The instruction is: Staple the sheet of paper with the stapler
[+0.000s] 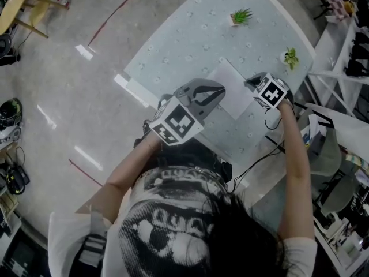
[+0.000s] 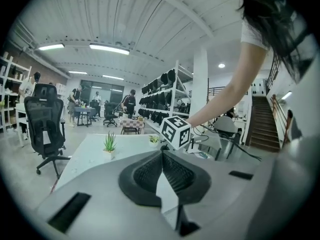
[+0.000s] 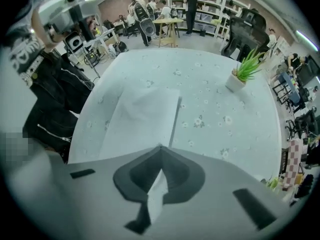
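Note:
A white sheet of paper (image 1: 232, 90) lies flat on the table's flowered cloth (image 1: 190, 45); in the right gripper view the paper (image 3: 142, 116) shows just beyond the jaws. My left gripper (image 1: 221, 92) hovers over the paper's near-left edge, almost level, its jaws shut with nothing between them. My right gripper (image 1: 250, 83) points straight down at the paper's right edge, also shut and empty. From the left gripper view the right gripper's marker cube (image 2: 176, 131) stands ahead of the left gripper (image 2: 162, 152). No stapler shows in any view.
Two small potted plants (image 1: 241, 16) (image 1: 290, 57) stand at the table's far side. A black cable (image 1: 262, 154) runs off the near right edge. Cluttered shelving (image 1: 346, 154) stands to the right, and an office chair (image 2: 45, 129) stands beyond the table.

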### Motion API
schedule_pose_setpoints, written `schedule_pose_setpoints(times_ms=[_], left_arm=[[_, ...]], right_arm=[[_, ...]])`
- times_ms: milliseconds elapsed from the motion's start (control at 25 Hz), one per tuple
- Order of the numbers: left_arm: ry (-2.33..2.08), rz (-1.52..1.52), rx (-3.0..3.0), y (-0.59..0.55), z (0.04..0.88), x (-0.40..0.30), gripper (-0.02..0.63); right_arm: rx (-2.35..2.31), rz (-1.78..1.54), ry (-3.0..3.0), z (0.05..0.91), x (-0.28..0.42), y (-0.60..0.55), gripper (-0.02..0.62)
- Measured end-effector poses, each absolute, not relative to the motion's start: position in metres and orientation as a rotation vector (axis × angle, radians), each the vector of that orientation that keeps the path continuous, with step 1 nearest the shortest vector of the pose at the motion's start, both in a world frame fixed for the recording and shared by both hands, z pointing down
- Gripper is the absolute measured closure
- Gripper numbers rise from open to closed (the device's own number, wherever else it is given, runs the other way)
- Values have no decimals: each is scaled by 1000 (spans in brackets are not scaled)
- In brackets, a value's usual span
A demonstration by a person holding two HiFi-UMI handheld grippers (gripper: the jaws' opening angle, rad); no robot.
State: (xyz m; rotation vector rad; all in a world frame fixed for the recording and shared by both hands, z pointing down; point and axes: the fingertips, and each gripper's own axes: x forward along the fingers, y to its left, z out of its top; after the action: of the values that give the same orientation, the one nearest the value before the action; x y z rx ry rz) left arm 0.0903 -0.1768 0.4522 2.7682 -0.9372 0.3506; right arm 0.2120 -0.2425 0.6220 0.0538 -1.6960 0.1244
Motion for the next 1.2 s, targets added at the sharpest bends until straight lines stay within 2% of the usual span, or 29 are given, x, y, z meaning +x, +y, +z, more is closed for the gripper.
schedule_pose_setpoints(times_ms=[680, 1200], left_arm=[[-815, 389, 2826, -157, 441, 69, 601], [-568, 471, 2889, -137, 453, 73, 601]], right_arm=[[555, 245, -1946, 569, 193, -238, 592], [1043, 441, -2174, 528, 165, -170, 594]])
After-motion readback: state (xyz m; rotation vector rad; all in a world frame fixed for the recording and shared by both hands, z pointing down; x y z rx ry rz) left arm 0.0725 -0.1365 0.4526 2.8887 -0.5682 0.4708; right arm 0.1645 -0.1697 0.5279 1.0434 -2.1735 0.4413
